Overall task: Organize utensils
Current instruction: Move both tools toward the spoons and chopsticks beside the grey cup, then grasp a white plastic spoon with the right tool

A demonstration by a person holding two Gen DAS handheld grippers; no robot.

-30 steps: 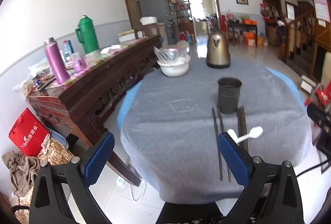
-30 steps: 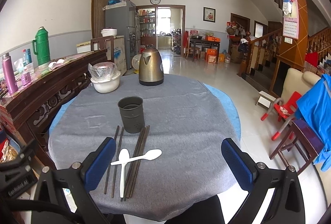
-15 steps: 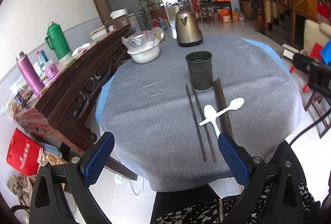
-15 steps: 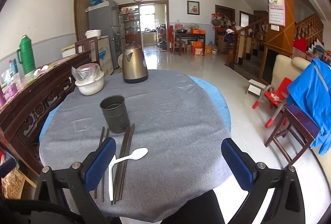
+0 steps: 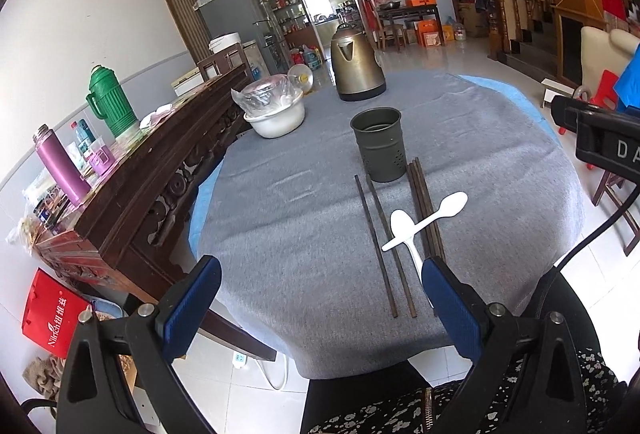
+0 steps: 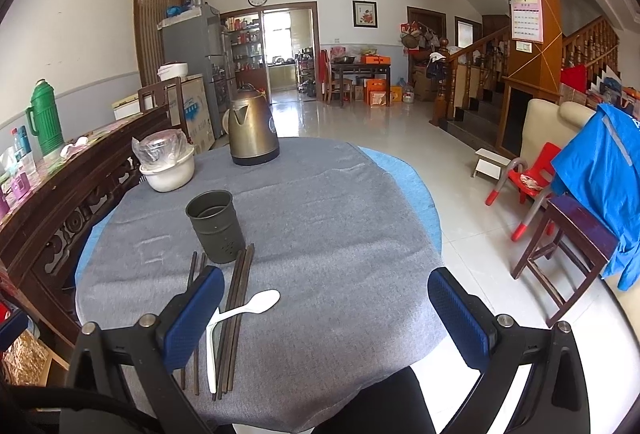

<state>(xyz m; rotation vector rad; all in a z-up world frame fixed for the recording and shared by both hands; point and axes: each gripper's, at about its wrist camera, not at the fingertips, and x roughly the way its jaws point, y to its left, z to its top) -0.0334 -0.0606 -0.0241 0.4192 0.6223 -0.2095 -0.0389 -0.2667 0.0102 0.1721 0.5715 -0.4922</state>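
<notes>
Two views are being inspected, starting with the left wrist. You are holding the left claw [image 5: 320,298] above the near edge of the bench [image 5: 304,226], its blue pads spread wide and pinching nothing. A dark perforated utensil holder [image 5: 379,145] is standing upright mid-bench. Just in front of it, two loose dark chopsticks [image 5: 376,242] are lying lengthwise, and a tighter bundle of chopsticks [image 5: 425,205] is lying beside them to the right. Two white spoons [image 5: 432,220] are lying crossed over that bundle. A brass kettle [image 5: 356,65] and a white bowl [image 5: 276,117] covered in plastic are sitting farther back. A dark sideboard [image 5: 160,169] with a green thermos [image 5: 107,101] is standing along the wall.

In the right wrist view, you are holding the right claw [image 6: 324,314] over the near bench [image 6: 340,234] edge, pads likewise spread apart and empty. The utensil holder [image 6: 216,226] is standing ahead and to the left, with the chopsticks [image 6: 236,306] and one spoon [image 6: 252,306] lying in front of it; the left pad is partly covering them. The kettle [image 6: 252,129] is sitting behind.
</notes>
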